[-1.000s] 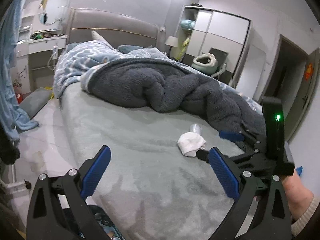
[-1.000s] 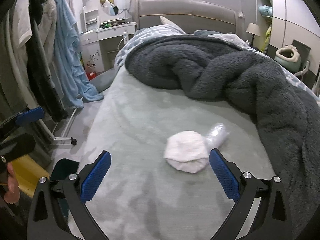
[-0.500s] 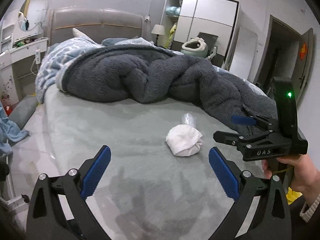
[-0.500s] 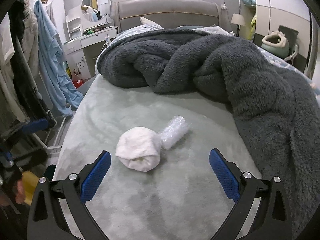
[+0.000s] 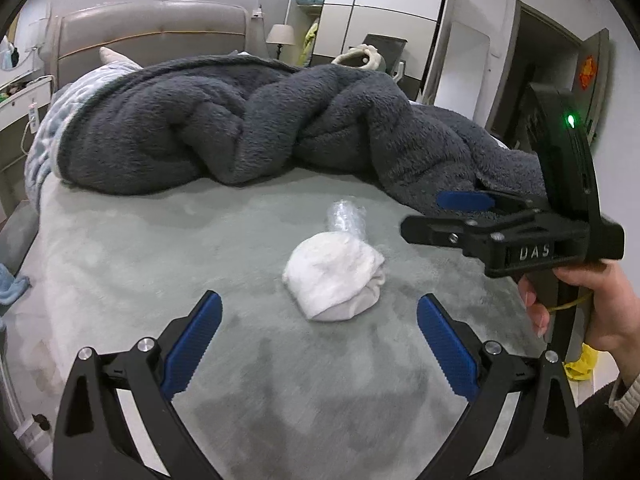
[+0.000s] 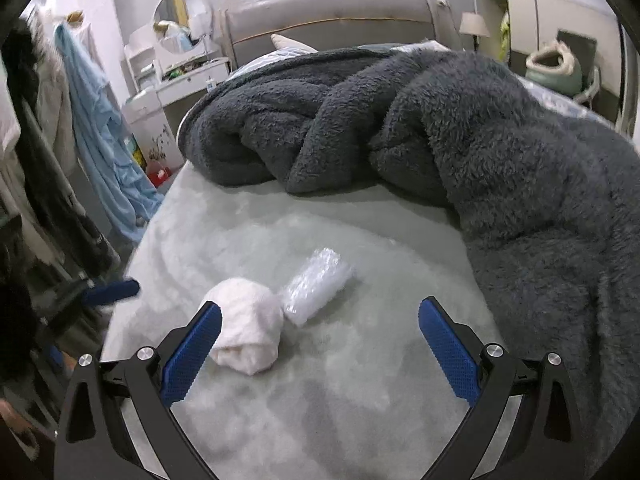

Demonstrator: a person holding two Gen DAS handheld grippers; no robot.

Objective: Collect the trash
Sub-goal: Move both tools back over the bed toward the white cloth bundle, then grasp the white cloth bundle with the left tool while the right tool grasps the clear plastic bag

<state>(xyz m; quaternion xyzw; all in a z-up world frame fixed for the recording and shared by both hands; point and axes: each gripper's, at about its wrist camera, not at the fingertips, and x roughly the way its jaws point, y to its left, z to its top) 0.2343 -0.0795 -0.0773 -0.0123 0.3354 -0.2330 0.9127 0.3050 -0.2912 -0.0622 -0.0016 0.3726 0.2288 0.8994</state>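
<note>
1. the left hand-held gripper hung low over the bed with its blue pads spread wide and nothing between them.
2. the right hand-held gripper was likewise spread wide and empty; its left pad overlapped the near edge of the white wad in that view, though contact could not be told.
3. the white wad, perhaps crumpled tissue or cloth, lay on the grey-green bed cover just ahead of the left gripper's open fingers.
4. a clear plastic wrapper, rolled into a short tube, lay touching the far side of the wad.
5. seen from the left wrist, the right gripper was held side-on by a hand beside the bed.
6. a rumpled dark grey fleece blanket was heaped across the far and right parts of the bed, well apart from the trash.
7. beyond it stood a padded headboard.
</note>
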